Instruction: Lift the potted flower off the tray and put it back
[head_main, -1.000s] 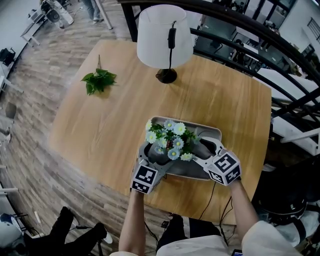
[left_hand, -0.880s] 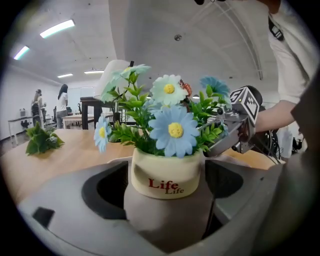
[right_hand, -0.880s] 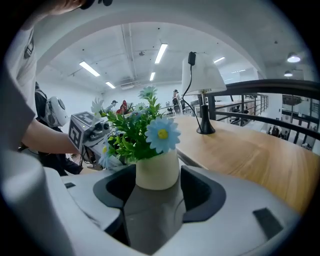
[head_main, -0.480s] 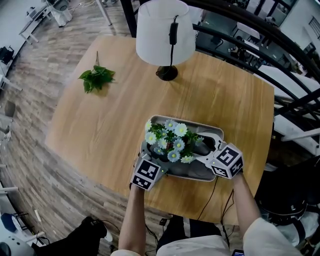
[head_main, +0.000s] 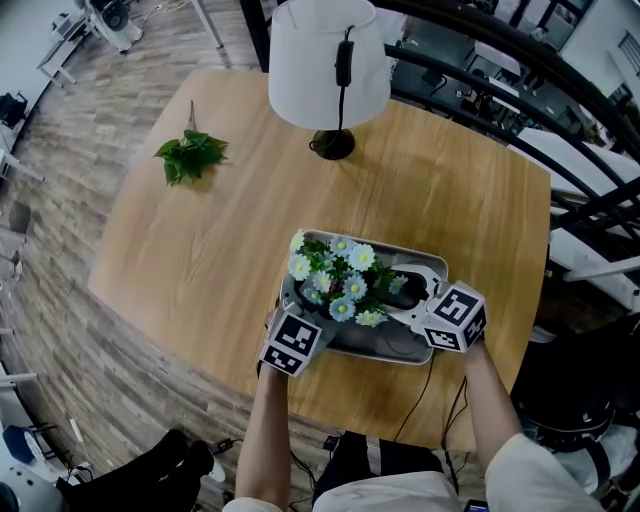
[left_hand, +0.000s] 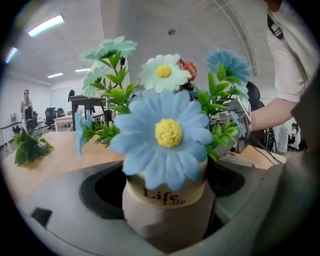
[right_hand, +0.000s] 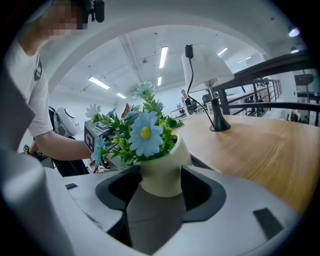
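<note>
While your two tongs flank it, item one, the pot (left_hand: 165, 200), stands in the left half of the tray (head_main: 425, 262). The tray lies at the counter's (head_main: 220, 250) near edge, toward the right corner. Whether the pot's base rests on the tray floor, no view shows.

Pot: small, cream, smooth matt wall, with a flared lip band over a narrower waist. Judged light, rigid, perhaps chippable, somewhat slippery. Take hold on the waist just under the band, so the flare stops it sliding down, and keep it upright.

Flowers (head_main: 340, 275): blue and white daisies with green leaves, apparently artificial. Soft and springy, no place to grip. They overhang the lip and could snag on your tongs.

Writing: "Life" in red on the band, a smaller "Life" beneath it. Nothing else readable.

Left tongs (head_main: 300, 318): spread wide, jaws just been opening. The pot is between them with dark gaps either side, not pinched.

Right tongs (head_main: 405, 303): jaws just been closing. The pot's waist is between them near the tips, gaps show on both sides, no grip yet.

Also listed: lamp (head_main: 328, 60) at the far edge; sprig (head_main: 190, 158) near the far left corner.
</note>
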